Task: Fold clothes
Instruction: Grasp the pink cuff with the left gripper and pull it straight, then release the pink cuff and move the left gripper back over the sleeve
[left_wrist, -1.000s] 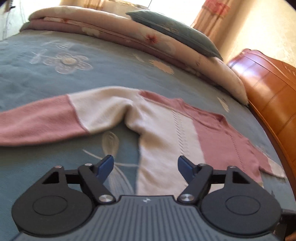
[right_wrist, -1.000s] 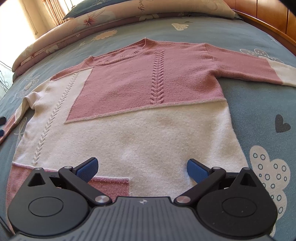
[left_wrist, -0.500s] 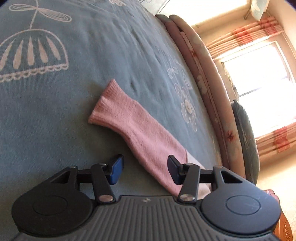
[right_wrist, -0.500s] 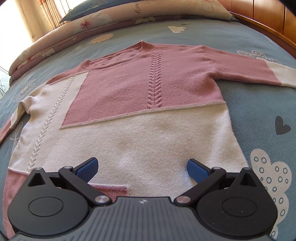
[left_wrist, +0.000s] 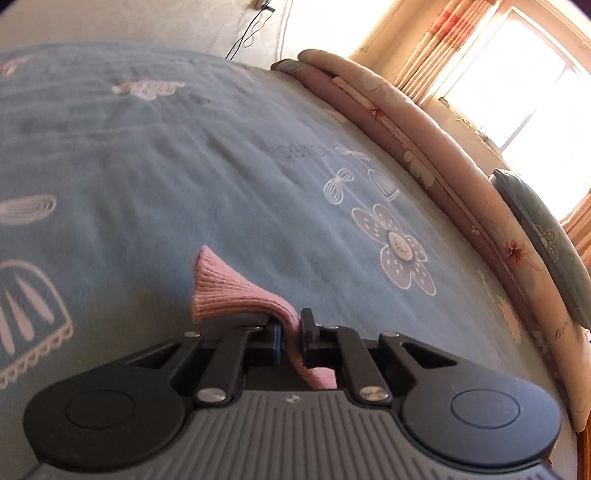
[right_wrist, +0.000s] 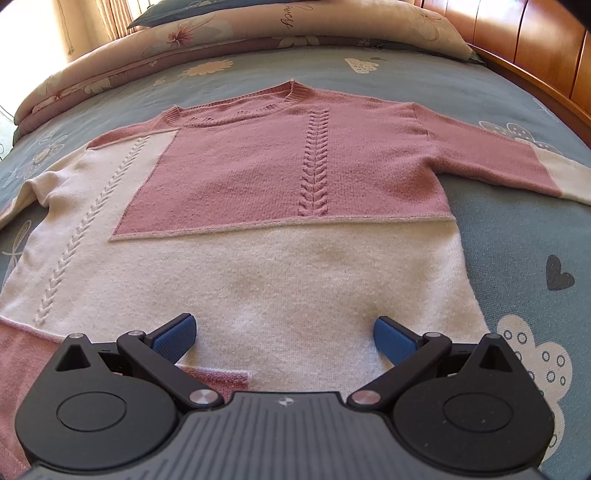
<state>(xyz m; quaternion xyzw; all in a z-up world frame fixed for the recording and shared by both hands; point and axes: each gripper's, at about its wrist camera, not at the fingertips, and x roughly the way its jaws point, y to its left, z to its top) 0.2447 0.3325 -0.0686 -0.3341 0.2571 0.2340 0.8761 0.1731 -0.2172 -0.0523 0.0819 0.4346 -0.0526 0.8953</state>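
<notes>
A pink and cream knitted sweater (right_wrist: 280, 206) lies flat, front up, on a bed covered by a blue-grey bedspread (right_wrist: 524, 236) printed with white flowers, clouds and a dark heart. Its neckline points toward the head of the bed, where a folded floral quilt (right_wrist: 229, 33) runs along the edge with a dark blue pillow (right_wrist: 192, 9) on top; cursive writing shows on the quilt fabric, too small to read. One sleeve stretches out toward the wooden bed frame (right_wrist: 535, 48) on the right of the right wrist view, pink with a cream cuff end.

The right gripper (right_wrist: 284, 334) hangs over the cream lower part of the sweater near its hem, jaws spread wide, blue pads clear of the knit with nothing between them.

The left gripper (left_wrist: 291, 332) is clamped tight on the pink ribbed cuff (left_wrist: 229, 291) of the other sleeve: the fabric is pinched between the two dark fingers and the cuff's open end flares up and left above the bedspread (left_wrist: 184, 166). In this view the quilt (left_wrist: 424, 147) curves along the far edge of the bed, the pillow (left_wrist: 546, 236) resting on it, with a bright window (left_wrist: 517, 74) and patterned curtains (left_wrist: 443, 44) beyond. A small white logo mark sits on each gripper's ribbed grey body; no readable lettering.
</notes>
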